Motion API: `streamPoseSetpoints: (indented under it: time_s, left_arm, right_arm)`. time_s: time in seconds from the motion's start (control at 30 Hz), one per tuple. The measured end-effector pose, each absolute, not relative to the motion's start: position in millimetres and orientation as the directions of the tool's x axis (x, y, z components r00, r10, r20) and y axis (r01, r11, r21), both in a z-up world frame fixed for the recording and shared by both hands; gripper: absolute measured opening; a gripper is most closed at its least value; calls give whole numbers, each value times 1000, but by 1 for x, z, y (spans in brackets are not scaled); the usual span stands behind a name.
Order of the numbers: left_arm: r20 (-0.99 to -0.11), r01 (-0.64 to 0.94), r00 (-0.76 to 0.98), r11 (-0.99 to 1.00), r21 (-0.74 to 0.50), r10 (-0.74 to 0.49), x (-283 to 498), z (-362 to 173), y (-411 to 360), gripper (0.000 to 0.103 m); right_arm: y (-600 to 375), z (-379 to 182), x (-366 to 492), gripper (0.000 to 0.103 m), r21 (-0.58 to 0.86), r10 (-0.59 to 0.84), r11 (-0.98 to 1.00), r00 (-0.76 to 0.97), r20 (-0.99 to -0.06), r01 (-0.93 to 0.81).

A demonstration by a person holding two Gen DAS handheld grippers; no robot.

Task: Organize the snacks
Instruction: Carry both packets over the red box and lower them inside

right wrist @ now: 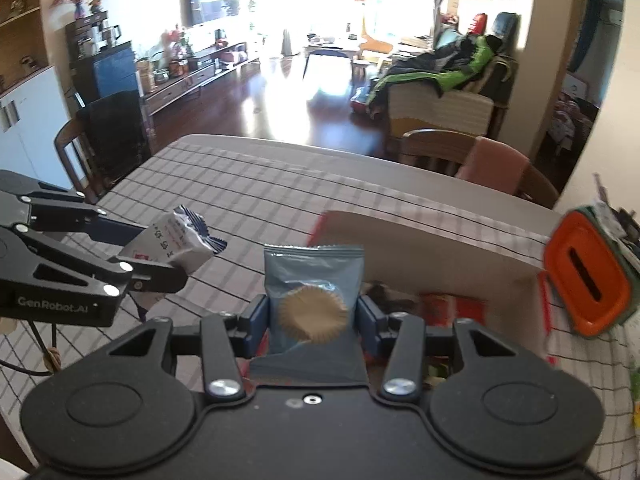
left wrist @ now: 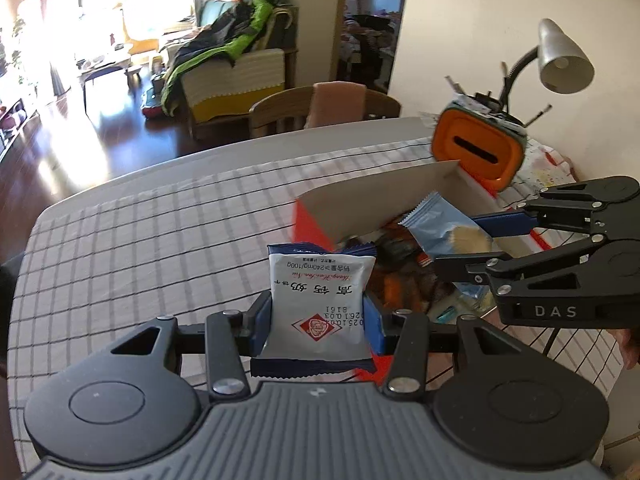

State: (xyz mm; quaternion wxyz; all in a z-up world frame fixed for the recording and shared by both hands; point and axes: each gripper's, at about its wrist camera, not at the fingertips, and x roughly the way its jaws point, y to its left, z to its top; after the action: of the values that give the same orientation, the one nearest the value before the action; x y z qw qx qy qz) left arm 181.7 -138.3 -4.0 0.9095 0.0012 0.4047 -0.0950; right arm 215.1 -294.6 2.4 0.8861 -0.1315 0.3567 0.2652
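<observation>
My left gripper (left wrist: 319,316) is shut on a white snack packet with navy edges (left wrist: 320,304), held upright above the checked tablecloth. The same packet (right wrist: 176,246) and left gripper (right wrist: 168,258) show at the left of the right wrist view. My right gripper (right wrist: 312,314) is shut on a blue packet holding a round cake (right wrist: 314,296). In the left wrist view that blue packet (left wrist: 444,228) hangs in the right gripper (left wrist: 460,240) over an open cardboard box (left wrist: 384,200) with several snacks inside. The box (right wrist: 432,248) lies just ahead of the right gripper.
An orange-lidded container (left wrist: 478,148) stands at the box's far right, with a grey desk lamp (left wrist: 560,58) behind it. Wooden chairs (left wrist: 320,108) line the table's far edge. The checked cloth (left wrist: 160,232) stretches left of the box.
</observation>
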Motion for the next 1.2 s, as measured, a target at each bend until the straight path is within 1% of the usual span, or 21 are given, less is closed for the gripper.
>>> streamPoseSetpoints:
  time_s: [0.27, 0.53, 0.8, 0.9, 1.2]
  left_arm:
    - [-747, 224, 640, 974, -43, -181, 215, -11, -200, 46]
    - [-792, 251, 584, 968, -32, -178, 251, -35, -239, 46]
    - [-849, 240, 510, 971, -15, -139, 287, -62, -257, 46]
    - [-869, 248, 473, 969, -24, -143, 299, -69, -264, 46]
    - [-923, 244, 371, 970, -10, -103, 320, -83, -273, 46]
  right_arm:
    - [-346, -10, 239, 47, -43, 326, 863, 619, -714, -504]
    - [-382, -35, 266, 47, -40, 256, 899, 600, -758, -435]
    - [-392, -62, 291, 47, -40, 227, 900, 545, -807, -435]
    - [-392, -70, 297, 47, -25, 236, 894, 516, -824, -448]
    - [-393, -76, 301, 47, 9, 258, 886, 476, -841, -464]
